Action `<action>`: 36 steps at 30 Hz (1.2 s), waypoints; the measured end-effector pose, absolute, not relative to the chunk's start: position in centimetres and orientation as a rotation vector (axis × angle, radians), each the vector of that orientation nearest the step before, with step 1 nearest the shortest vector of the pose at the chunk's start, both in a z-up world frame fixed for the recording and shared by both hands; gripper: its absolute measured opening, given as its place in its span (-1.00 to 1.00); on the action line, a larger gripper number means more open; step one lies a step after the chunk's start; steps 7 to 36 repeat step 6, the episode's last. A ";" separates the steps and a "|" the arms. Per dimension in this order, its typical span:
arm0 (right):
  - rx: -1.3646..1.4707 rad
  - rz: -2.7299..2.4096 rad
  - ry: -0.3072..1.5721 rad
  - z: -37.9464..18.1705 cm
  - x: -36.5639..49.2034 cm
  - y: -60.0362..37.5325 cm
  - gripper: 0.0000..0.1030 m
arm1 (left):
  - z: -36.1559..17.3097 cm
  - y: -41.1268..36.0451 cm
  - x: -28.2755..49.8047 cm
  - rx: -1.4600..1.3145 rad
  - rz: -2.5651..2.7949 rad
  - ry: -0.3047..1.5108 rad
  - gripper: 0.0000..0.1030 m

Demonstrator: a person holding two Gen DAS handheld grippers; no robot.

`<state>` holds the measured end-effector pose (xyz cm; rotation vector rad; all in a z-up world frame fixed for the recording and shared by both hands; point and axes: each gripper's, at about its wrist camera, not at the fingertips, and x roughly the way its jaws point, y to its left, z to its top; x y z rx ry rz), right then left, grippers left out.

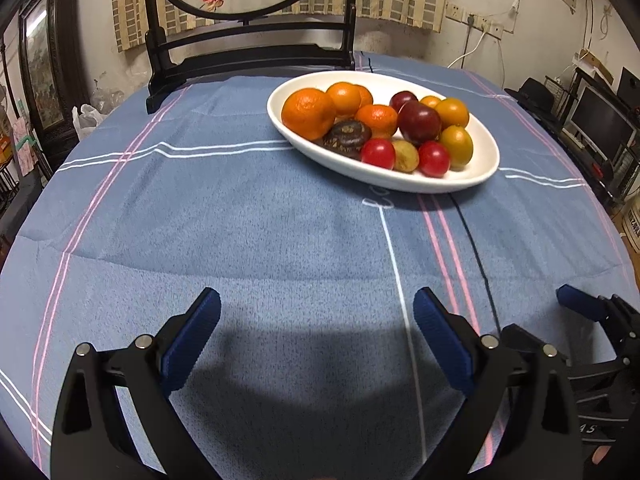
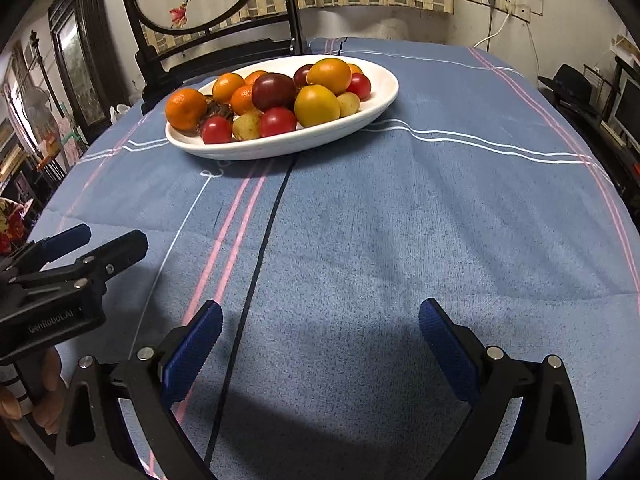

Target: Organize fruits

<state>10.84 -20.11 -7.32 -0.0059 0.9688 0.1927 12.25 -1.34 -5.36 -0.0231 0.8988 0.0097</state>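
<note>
A white oval plate stands on the blue tablecloth, far from both grippers; it also shows in the right wrist view. It holds several fruits: oranges, dark red plums, red tomatoes, yellow-orange fruits, a small tan fruit and a dark brown one. My left gripper is open and empty above the near cloth. My right gripper is open and empty, beside the left one, which shows at the left of its view.
A dark wooden stand with a round embroidered screen stands at the table's back left, behind the plate. The blue cloth with pink, white and black stripes covers the table. Shelves and monitors stand off the table's right.
</note>
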 end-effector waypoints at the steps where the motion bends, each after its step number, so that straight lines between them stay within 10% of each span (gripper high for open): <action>1: -0.019 0.190 0.973 -7.4 10.9 -19.9 0.93 | -5.5 -1.4 12.3 -0.022 0.012 0.903 0.85; 36: -0.088 0.162 0.991 -7.7 11.0 -19.1 0.93 | -6.4 -1.1 12.3 -0.029 0.040 0.932 0.85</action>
